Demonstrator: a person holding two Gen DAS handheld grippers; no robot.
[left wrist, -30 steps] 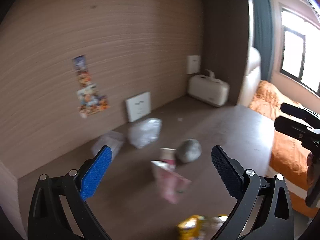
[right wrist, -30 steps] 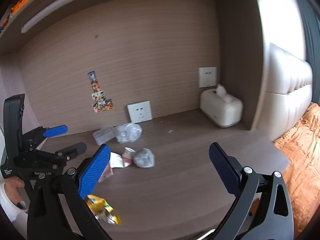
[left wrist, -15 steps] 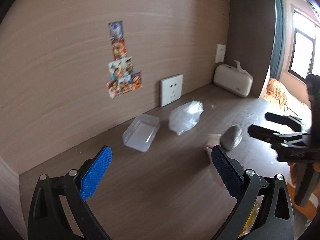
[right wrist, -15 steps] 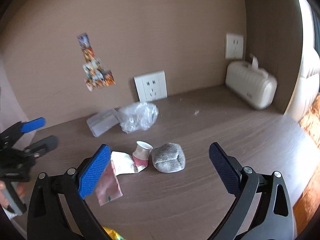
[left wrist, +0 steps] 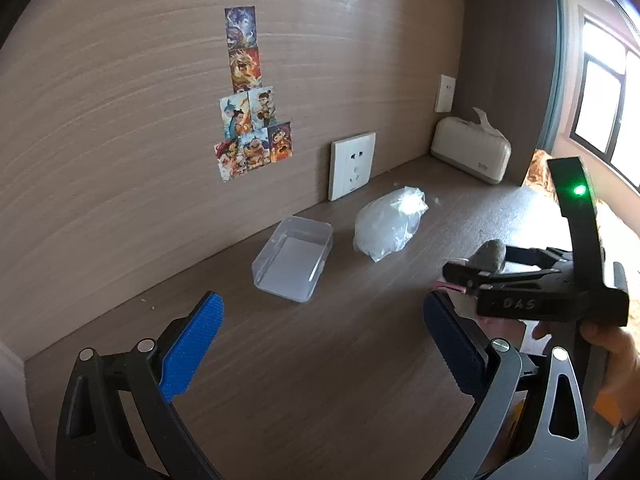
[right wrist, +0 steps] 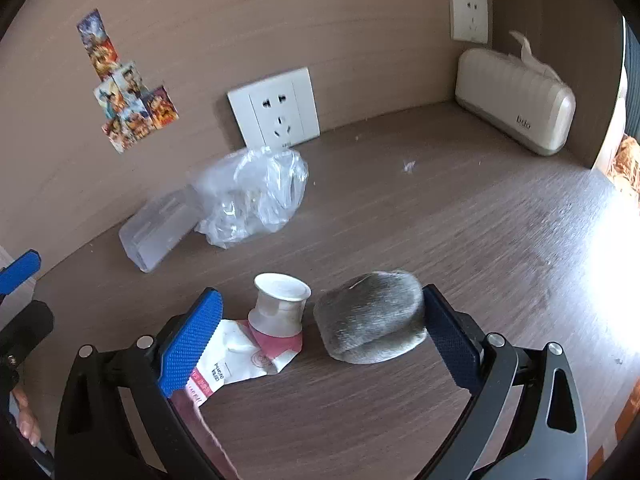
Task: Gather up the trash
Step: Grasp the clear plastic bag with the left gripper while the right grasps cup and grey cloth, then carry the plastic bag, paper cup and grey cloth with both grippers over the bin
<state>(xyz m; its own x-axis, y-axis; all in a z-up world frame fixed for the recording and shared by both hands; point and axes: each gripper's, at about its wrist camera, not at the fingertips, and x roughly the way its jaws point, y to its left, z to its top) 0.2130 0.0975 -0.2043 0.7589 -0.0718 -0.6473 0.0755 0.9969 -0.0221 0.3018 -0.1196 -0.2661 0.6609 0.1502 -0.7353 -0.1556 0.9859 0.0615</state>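
Note:
Trash lies on a brown wooden desk. A crushed paper cup and a torn pink-and-white wrapper lie beside a grey crumpled wad. My right gripper is open and empty, its jaws standing either side of the cup and the wad. A clear plastic box and a crumpled clear bag lie near the wall. My left gripper is open and empty, short of the box. The right gripper also shows in the left wrist view, hiding most of the wad.
A white wall socket and stickers are on the back wall. A cream tissue box stands in the far right corner. An orange bedspread lies beyond the desk's right edge.
Both grippers have moved forward and lower toward the desk. The right one has closed in on the cup and grey wad. The left view has swung left to the plastic box.

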